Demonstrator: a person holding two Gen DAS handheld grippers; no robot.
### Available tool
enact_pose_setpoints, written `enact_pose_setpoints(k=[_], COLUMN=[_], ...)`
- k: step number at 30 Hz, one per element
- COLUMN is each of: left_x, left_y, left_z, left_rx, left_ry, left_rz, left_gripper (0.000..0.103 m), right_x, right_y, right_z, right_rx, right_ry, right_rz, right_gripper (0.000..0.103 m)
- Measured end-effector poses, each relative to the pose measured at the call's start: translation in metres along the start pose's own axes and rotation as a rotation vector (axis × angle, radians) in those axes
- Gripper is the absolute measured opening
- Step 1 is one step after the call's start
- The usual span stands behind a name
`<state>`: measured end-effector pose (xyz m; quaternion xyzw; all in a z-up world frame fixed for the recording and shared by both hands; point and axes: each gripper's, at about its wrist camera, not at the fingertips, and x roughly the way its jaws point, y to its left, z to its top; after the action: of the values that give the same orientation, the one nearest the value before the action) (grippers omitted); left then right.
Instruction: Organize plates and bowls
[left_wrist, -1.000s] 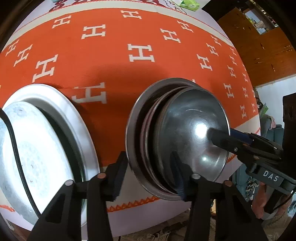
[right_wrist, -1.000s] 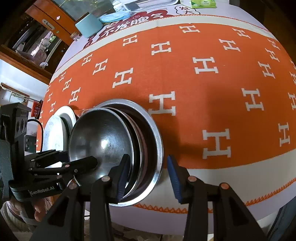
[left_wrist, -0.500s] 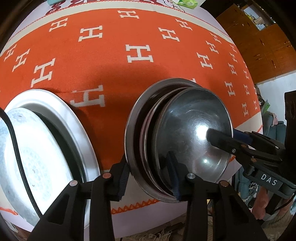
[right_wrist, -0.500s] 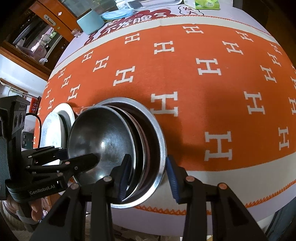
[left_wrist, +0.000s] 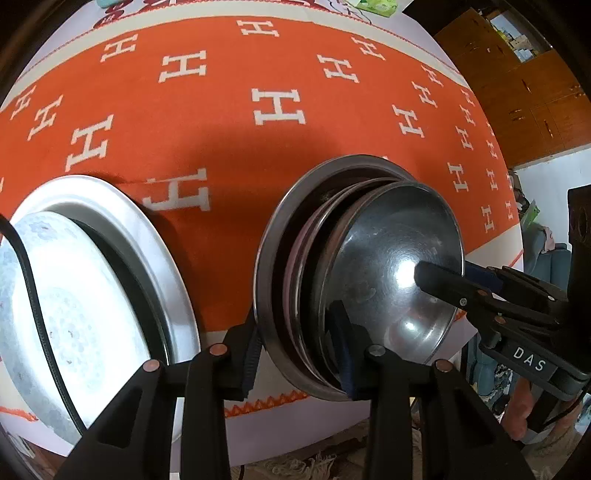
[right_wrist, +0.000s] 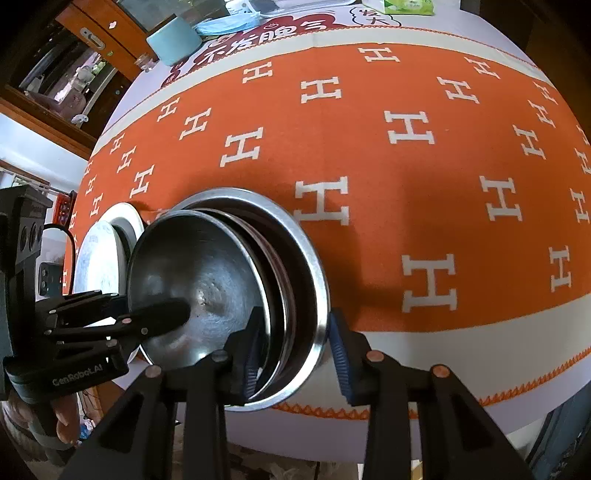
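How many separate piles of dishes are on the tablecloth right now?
2. The steel bowl stack sits near the table's front edge, with both grippers closing on its opposite rims. The white patterned plate on a steel plate lies just left of it. Dishes nested deeper may be hidden.

Far tabletop (right_wrist: 424, 155): bare orange cloth, free passage. Near edge crowded: stack of steel bowls (left_wrist: 369, 258) just beside white plate on steel platter (left_wrist: 74, 295), narrow gap between. Far rim cluttered: teal cup (right_wrist: 175, 40), green packet (right_wrist: 406, 5).
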<state>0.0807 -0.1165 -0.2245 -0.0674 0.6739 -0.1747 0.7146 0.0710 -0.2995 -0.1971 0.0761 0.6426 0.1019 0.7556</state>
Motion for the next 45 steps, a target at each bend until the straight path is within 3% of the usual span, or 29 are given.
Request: enact_pose_setpoints(k=[12,21,34,45], left_x=[-0.026,-0.076,-0.138,-0.129], left_y=[-0.003,0.010,0.091,0.157], left_z=[-0.007,-0.033,-0.091,-0.096], left_rx=[-0.021,-0.082,-0.307,-0.410], left_ry=[-0.048,-0.144,-0.258,-0.220], left_rz=[0.014,0.035,0.106,0.132], left_gripper=[0.033,0.033,0.033,0.033], right_x=[-0.016,-0.040,-0.029,0.018], right_y=[0.009,0.038,0.138,0.201], right_z=[-0.001,-0.001,-0.002,0.006], right_rx=[0.001,-0.063,-0.291,-0.327], right_ry=[-0.014,-0.051,-0.031,0.061], right_rz=[-0.003,0.028,0.087,0.088], right_gripper=[0.032,0.032,0.032,0.032])
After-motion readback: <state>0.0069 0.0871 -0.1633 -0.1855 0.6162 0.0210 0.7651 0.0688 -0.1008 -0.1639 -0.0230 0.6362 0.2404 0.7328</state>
